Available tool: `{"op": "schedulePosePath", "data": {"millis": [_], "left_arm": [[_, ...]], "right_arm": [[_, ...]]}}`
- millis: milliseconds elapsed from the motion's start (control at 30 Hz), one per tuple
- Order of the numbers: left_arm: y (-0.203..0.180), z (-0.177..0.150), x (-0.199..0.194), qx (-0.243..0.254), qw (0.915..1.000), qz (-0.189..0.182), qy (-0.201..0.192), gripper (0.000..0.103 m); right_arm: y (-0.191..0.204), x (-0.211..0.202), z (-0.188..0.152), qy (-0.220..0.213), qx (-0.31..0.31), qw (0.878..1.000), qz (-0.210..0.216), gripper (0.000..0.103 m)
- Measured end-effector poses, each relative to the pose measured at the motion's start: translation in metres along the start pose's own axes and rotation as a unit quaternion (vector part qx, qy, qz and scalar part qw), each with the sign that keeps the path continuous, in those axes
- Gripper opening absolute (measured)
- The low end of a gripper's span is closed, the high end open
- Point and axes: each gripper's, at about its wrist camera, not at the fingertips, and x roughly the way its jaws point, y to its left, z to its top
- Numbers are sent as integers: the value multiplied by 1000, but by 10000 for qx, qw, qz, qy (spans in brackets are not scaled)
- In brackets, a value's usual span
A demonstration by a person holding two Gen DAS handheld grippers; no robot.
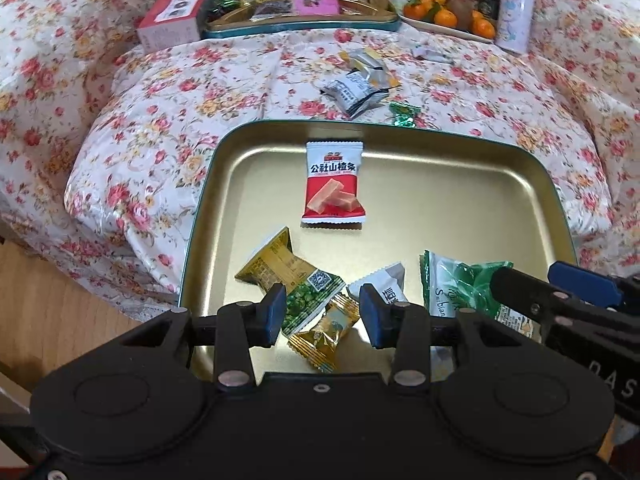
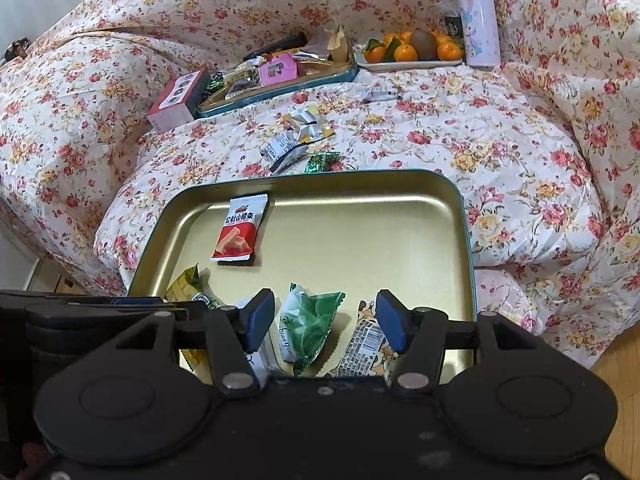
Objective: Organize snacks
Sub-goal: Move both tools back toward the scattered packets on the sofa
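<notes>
Glossy gold metal tray (image 1: 460, 208); shiny plastic wrappers (image 1: 335, 184); floral cloth (image 1: 168, 120).

A floral bedspread (image 1: 168, 92) carries everything. Under the jaws lies a gold tin tray (image 1: 460, 184); beyond the jaws lie loose wrappers (image 1: 356, 88), a second tin (image 1: 300, 26), a box (image 1: 172, 20), a tangerine plate (image 1: 448, 28) and a bottle (image 1: 516, 8).

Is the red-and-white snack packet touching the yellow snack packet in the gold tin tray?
Apart. The left wrist view shows bare gold tray floor between the red-and-white snack packet and the yellow snack packet.
</notes>
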Motion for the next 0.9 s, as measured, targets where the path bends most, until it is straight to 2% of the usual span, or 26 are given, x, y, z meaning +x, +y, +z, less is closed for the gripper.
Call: {"op": "schedulePosePath", "data": {"millis": [200,433,533,667,900], "left_arm": [[0,14,-3,200,9998,4,-69,50],[9,40,-5,213,9994,97,-272,50],[15,52,-4,163,9992,141,-351,50],[23,68,0,91,9987,216,-446,50],[32,94,12,50,9979,312,-557,50]], "right_arm": [[0,7,5,275,-16,9996,-12,76],[0,15,23,406,14,9992,-52,81],[2,19,36,400,24,9990,-191,95],[3,21,50,215,-6,9993,-310,96],[7,29,83,-25,-28,9997,-240,96]]}}
